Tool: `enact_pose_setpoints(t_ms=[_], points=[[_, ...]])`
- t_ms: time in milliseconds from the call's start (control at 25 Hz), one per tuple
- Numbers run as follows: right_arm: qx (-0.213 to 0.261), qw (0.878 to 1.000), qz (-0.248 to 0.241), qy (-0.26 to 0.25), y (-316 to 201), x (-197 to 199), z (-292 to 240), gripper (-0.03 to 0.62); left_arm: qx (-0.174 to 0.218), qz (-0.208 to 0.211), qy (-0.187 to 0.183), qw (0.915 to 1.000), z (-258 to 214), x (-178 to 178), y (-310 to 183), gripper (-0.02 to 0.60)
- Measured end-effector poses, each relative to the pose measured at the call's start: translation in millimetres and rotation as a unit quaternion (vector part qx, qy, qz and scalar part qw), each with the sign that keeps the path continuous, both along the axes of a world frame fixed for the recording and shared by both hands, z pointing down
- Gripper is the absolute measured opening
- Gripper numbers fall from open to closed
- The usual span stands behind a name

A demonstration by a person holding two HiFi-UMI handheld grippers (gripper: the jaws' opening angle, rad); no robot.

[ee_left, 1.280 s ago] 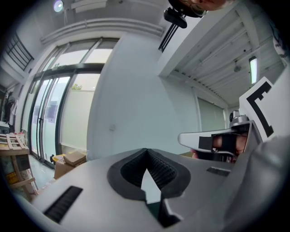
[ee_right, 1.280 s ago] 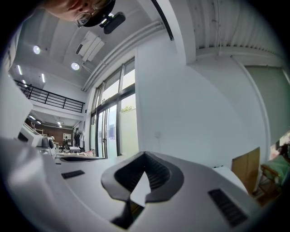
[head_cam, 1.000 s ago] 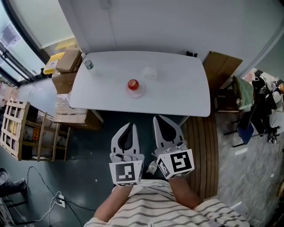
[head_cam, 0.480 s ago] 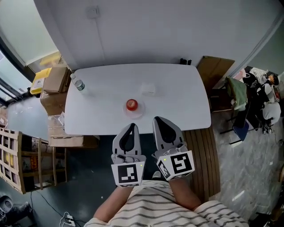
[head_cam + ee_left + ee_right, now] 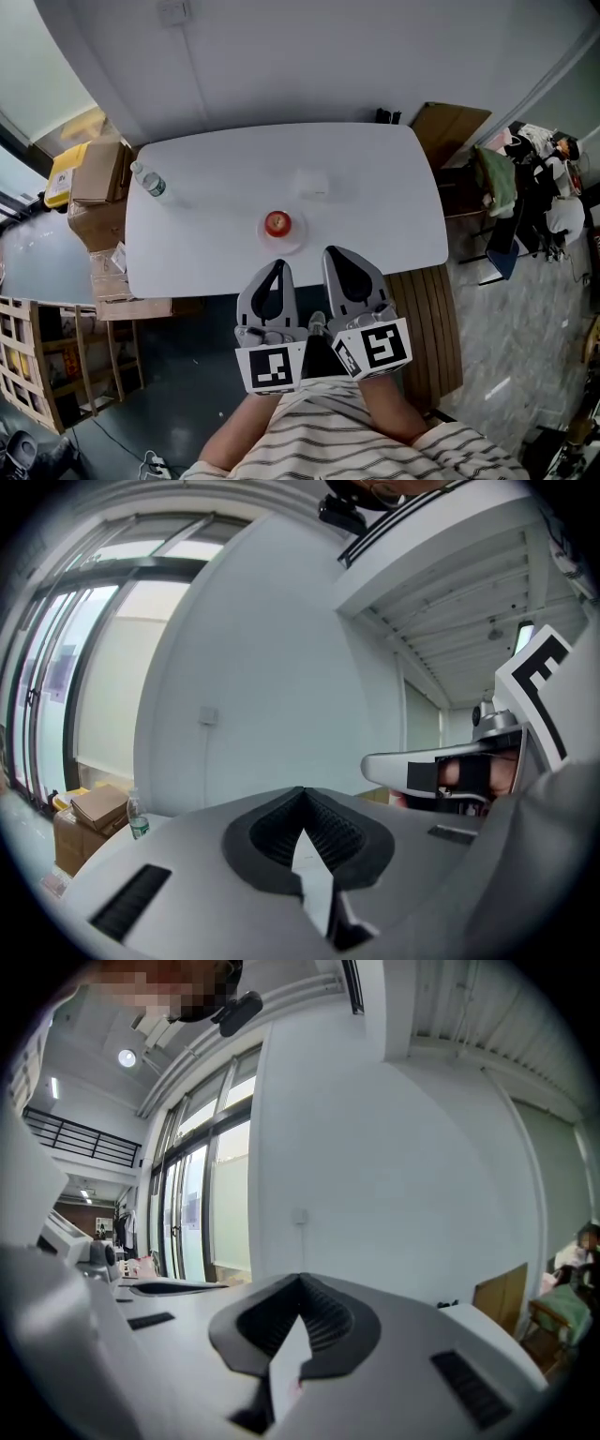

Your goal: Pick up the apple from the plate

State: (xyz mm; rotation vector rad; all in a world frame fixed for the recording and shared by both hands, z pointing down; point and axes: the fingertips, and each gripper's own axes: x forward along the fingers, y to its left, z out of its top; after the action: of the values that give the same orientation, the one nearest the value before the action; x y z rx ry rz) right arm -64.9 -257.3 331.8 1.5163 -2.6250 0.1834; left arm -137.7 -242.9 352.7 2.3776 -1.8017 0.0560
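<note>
Status: approach, no grasp made.

1. Target. The apple [image 5: 277,222] sits upright on the plate [image 5: 292,241], in the near half of the table [image 5: 375,216] and about midway along it. Nothing crowds it. A small box [image 5: 312,183] lies farther back and a bottle [image 5: 150,183] stands well apart at the far left corner, so I judge the near side to be the free line of entry.

2. Left gripper [image 5: 277,265]. Its jaws are clenched and nothing is between them. In its own view the two pads meet at the tip, with only a thin slit below. In the head view its tip lies at the near table edge, and the apple is straight ahead of it, apart from it.

3. Right gripper [image 5: 331,251]. Its jaws are also clenched and empty, with the pads meeting at the tip in its own view. It is held just beside the left gripper, offset to the right of the apple's line.

4. Reason for posture. I hold both grippers side by side, low and roughly level, and both of their views look across the table at the far wall. I judge this to be a carrying posture: closed jaws catch on nothing while I close in.

5. Next requirement (judgement). The jaws of the working gripper must be spread wider than the apple before they reach it. The left one is better aligned.

6. Caution. The apple is round and smooth on a shallow plate. A nudge from closed tips could roll it off.
</note>
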Motion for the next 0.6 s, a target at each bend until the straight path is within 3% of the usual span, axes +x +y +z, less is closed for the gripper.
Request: enact_pose_setpoints(t_ms=[600], points=[[-0.034, 0.999, -0.018, 0.01, -52.2, 4.9, 52.6, 0.005, -0.034, -0.017, -0.011, 0.9992, 52.2, 4.3, -50.2, 0.004]])
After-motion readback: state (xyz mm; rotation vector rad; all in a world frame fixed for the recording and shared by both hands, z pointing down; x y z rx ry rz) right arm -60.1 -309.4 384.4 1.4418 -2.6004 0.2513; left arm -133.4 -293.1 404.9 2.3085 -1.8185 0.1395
